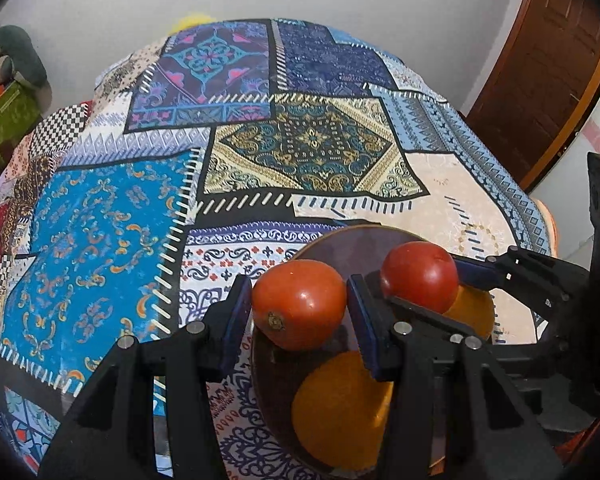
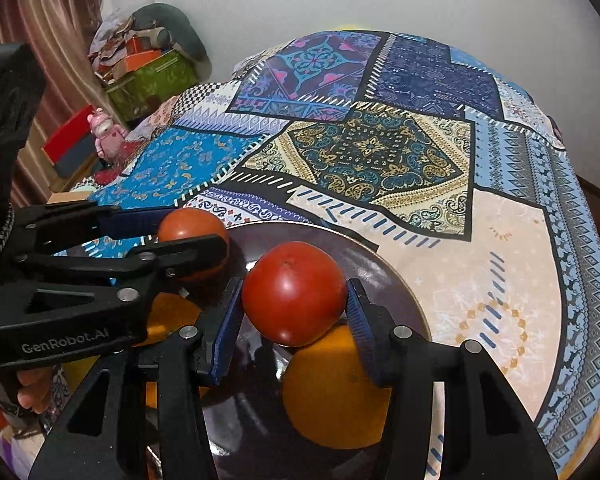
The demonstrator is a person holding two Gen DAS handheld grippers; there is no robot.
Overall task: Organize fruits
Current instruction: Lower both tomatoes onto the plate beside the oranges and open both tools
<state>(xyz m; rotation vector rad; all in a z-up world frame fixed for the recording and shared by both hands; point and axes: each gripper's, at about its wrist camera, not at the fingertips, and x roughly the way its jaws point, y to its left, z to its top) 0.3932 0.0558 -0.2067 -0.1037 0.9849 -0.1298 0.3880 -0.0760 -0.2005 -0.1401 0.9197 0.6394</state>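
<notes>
A: Status check. The left gripper (image 1: 299,312) has its blue-padded jaws clamped on a round red tomato (image 1: 300,304), stem scar facing the lens; the right gripper (image 2: 295,300) is likewise closed on a second red tomato (image 2: 294,292); both fruits hang above the dark round plate (image 2: 396,280) on the patchwork-print tablecloth (image 1: 100,240).

B: Plate contents?

A: Two smooth orange citrus fruits; one orange (image 1: 340,408) sits under the left gripper, the other orange (image 2: 332,388) under the right gripper, the held tomato at or just above its top — contact cannot be confirmed.

B: Progress?

A: Judgement only: the task appears near its end; four fruits are gathered at the plate, no loose fruit shows on the cloth, and what remains is setting down and releasing both tomatoes.

B: View differences?

A: The left wrist view shows the brown wooden door (image 1: 540,80) and the right gripper side-on, gripping its tomato (image 1: 419,276); the right wrist view alone shows the pink figurine (image 2: 107,132), the green storage box (image 2: 152,80) and the printed lettering on the left gripper's body — plus more of the plate's far rim.
</notes>
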